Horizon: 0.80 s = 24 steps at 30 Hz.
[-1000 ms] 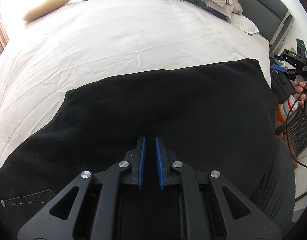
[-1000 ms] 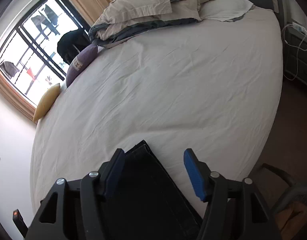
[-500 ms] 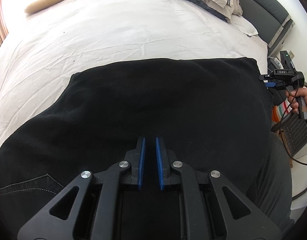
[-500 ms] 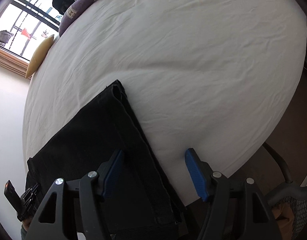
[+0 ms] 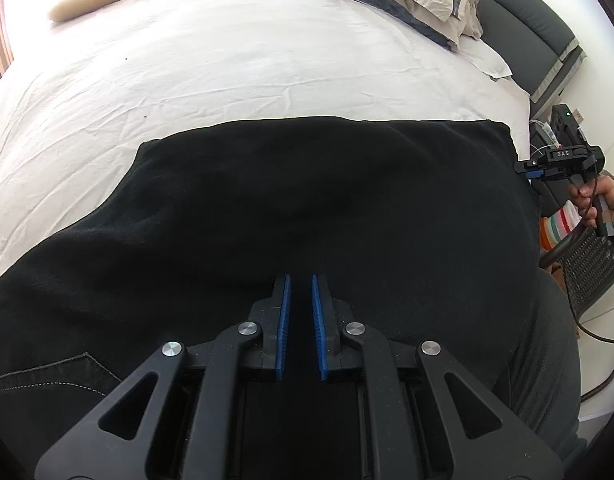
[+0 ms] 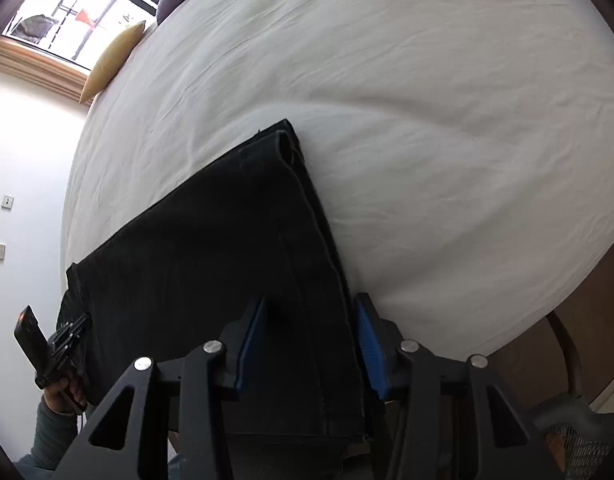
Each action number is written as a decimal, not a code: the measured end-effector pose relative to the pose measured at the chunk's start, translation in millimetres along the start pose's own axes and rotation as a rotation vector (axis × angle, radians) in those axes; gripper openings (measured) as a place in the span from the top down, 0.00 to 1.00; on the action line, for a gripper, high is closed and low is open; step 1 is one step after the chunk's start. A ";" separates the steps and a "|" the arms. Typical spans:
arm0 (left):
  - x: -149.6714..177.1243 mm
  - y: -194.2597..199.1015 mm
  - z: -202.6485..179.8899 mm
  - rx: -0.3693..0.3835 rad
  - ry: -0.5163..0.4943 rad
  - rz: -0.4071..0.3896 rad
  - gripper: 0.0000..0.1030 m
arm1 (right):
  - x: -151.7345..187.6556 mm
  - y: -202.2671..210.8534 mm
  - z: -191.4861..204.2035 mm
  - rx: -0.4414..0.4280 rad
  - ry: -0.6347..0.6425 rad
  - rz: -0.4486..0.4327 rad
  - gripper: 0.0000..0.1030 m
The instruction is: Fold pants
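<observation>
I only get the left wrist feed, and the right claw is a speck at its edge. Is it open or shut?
Observer: Open. The right claw has its pads spread, one over the pants and the other just past their hem edge.
Operator: Are the legs stacked at that end?
Observer: Yes, two layers show at the far hem corner, nearly aligned.
Operator: Is that end lying on the bed?
Observer: Mostly. The far part rests on the white sheet, while the near corner seems to pass the mattress edge.

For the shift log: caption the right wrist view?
Open right gripper straddles the hem end of black pants on a white bed.
</observation>
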<state>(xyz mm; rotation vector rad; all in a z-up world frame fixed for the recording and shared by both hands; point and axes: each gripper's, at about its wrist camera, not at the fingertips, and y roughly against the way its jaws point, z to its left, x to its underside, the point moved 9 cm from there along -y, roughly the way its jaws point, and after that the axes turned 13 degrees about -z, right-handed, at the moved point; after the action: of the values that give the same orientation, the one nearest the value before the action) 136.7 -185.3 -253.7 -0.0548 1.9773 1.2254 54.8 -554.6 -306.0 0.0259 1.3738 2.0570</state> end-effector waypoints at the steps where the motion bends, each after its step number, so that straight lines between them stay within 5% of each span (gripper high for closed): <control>1: 0.0 0.1 0.1 0.001 -0.002 0.000 0.90 | -0.6 -0.1 -1.8 -0.011 -0.020 -0.002 0.52; 5: 0.5 0.6 2.1 0.010 0.003 -0.004 0.90 | -0.7 1.5 -1.8 -0.045 -0.030 0.005 0.54; 9: 1.5 -0.1 4.1 0.020 0.012 -0.011 0.90 | -4.5 -1.2 6.9 -0.082 -0.049 0.012 0.72; 15: 1.6 0.4 7.8 0.038 0.029 -0.012 0.90 | -6.9 -0.3 11.2 -0.084 -0.057 -0.013 0.78; 24: 2.4 1.3 7.9 0.021 0.030 -0.010 0.90 | -6.1 7.2 34.4 0.106 0.124 -0.087 0.84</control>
<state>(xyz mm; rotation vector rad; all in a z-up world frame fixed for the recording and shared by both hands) 139.2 -177.6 -256.0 -0.0728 2.0136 1.2038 68.4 -531.4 -282.5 -0.1163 1.5310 1.9406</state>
